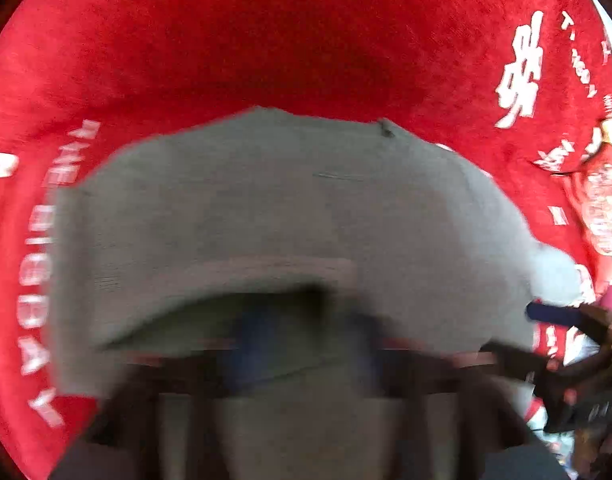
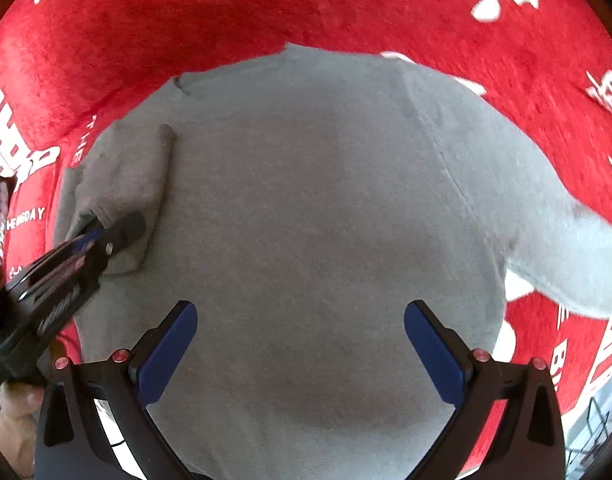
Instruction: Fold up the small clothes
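Observation:
A small grey shirt (image 2: 306, 200) lies spread flat on a red cloth (image 2: 306, 0). Its left sleeve (image 2: 126, 176) is folded in over the body, while the other sleeve (image 2: 578, 264) sticks out to the right. My right gripper (image 2: 300, 320) hovers over the shirt's lower middle, open and pointing down, with nothing between its blue pads. My left gripper (image 2: 106, 234) is at the tip of the folded sleeve, jaws apart. In the left wrist view it (image 1: 306, 340) is blurred, with grey fabric (image 1: 266, 200) close in front. A blue finger (image 1: 554, 314) of the right gripper shows at the right.
The red cloth carries large white lettering (image 1: 38, 264) all around the shirt. A person's hand (image 2: 14, 420) holds the left gripper at the lower left. Something dark and wiry (image 2: 594, 432) shows past the cloth's edge at the lower right.

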{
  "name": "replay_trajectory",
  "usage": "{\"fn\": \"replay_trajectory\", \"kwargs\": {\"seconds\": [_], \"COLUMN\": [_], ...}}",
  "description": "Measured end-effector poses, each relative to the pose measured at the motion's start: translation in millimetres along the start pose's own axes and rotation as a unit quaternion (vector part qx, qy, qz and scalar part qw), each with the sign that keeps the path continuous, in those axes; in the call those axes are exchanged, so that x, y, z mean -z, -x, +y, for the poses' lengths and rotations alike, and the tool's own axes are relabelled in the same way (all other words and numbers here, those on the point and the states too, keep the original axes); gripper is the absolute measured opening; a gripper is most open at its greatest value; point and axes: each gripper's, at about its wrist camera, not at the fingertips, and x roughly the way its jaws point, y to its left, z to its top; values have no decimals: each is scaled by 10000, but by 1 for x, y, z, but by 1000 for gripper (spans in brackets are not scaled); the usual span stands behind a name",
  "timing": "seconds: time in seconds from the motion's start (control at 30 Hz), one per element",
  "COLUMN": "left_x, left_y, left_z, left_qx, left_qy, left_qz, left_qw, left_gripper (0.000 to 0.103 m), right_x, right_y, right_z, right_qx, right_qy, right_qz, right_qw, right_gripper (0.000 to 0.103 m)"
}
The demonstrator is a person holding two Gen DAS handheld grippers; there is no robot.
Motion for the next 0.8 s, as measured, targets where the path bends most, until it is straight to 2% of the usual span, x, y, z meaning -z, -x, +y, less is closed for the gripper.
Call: {"fn": "replay_trajectory", "kwargs": {"seconds": [0.07, 0.2, 0.27, 0.4, 0.43, 0.47, 0.5, 0.53, 0.57, 0.67, 0.73, 0.8], "left_x": [3, 22, 38, 63, 64, 65, 62, 60, 56, 49, 44, 42], "left_y": [29, 64, 66, 49, 45, 41, 36, 32, 27, 21, 18, 18], "left_z": [15, 65, 93, 116, 120, 121, 118, 118, 117, 114, 110, 108], "left_qx": [-217, -910, -1342, -1719, -1732, -1743, -1769, -1822, -1910, -1951, -1999, -2053], "left_qy": [43, 452, 640, 683, 690, 705, 719, 739, 763, 858, 827, 756], "left_qz": [-351, -442, -276, 148, 179, 163, 139, 108, 68, -9, -33, -43], "left_qw": [9991, 9938, 9885, 9826, 9823, 9820, 9815, 9804, 9786, 9770, 9763, 9758], "left_gripper": [92, 92, 92, 92, 92, 92, 92, 92, 92, 92, 92, 92], "right_x": [-8, -19, -20, -14, -16, -16, -18, -22, -26, -43, -50, -49], "right_y": [3, -1, -12, -32, -42, -46, -53, -59, -57, -23, -6, 1], "right_z": [23, 88, 127, 169, 181, 187, 193, 196, 193, 149, 107, 55], "right_qx": [-35, 160, 459, 1108, 1297, 1413, 1532, 1479, 1249, 296, -356, -869], "right_qy": [458, 1645, 2407, 3464, 3674, 3778, 3885, 3925, 3812, 2501, 1450, 263], "right_qz": [-157, -435, -565, -832, -893, -899, -869, -819, -765, -1055, -1207, -1253], "right_qw": [9988, 9853, 9679, 9278, 9166, 9106, 9045, 9041, 9128, 9620, 9814, 9880], "right_gripper": [103, 103, 103, 101, 96, 92, 69, 42, 8, 7, 7, 7]}}
